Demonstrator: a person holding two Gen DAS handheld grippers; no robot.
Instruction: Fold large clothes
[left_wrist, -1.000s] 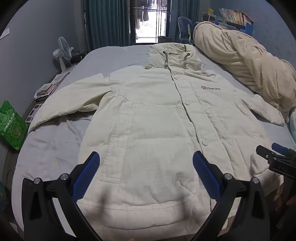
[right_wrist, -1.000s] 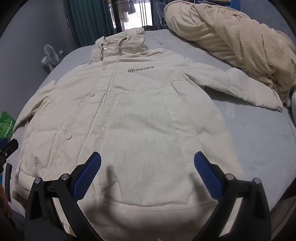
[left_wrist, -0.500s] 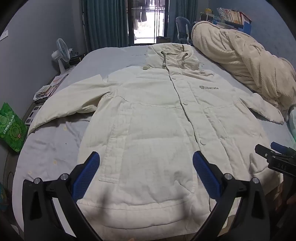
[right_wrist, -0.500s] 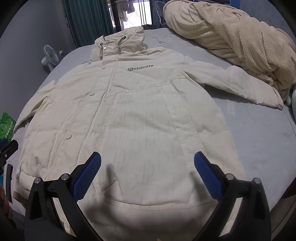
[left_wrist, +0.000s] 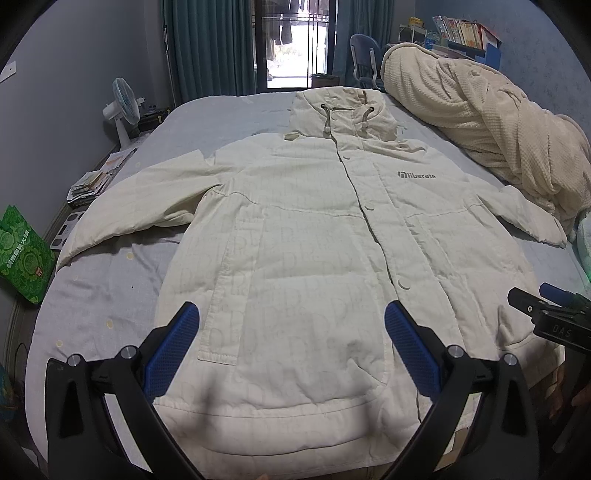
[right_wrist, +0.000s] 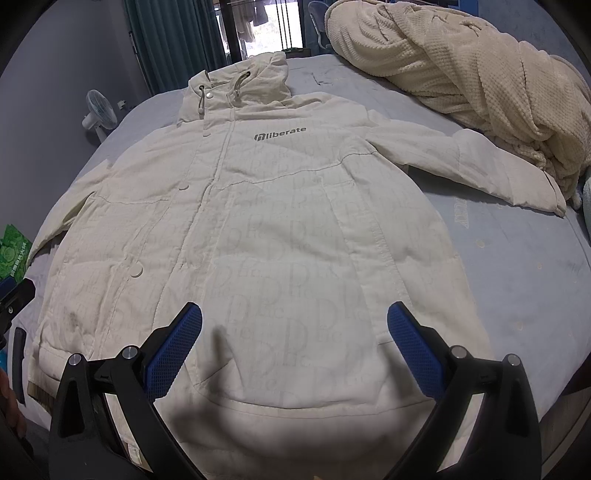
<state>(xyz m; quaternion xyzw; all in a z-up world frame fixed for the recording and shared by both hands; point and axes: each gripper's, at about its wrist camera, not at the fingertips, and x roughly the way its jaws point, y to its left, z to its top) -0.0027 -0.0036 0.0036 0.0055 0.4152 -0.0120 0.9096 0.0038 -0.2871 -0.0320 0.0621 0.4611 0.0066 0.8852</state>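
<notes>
Starting at your left: there's a green bag (left_wrist: 23, 254) down beside the bed, some stacked magazines (left_wrist: 90, 184) on the floor past it, and a small white fan (left_wrist: 123, 107) against the wall. The bed (left_wrist: 99, 295) has a pale grey-blue sheet, and the cream hooded coat (left_wrist: 314, 258) is spread flat on it, front up, snapped closed, hood (left_wrist: 341, 110) pointing at the window and hem toward you. Its sleeve on your left angles out across the sheet toward the bed edge.

Your left gripper (left_wrist: 291, 332) hangs over the lower left half of the coat, above the pocket, blue pads (left_wrist: 173, 347) spread wide with nothing between them, not touching the fabric as far as I can see.

Your right gripper (right_wrist: 293, 332) is the same deal over the lower right half near the hem, fingers wide apart and empty. The "liberate" logo (right_wrist: 280, 134) sits on the chest above it.

Further right, the other sleeve (right_wrist: 480, 166) stretches out with its cuff just beside the heaped cream fleece blanket (right_wrist: 480, 74) along the bed's far right side.
</notes>
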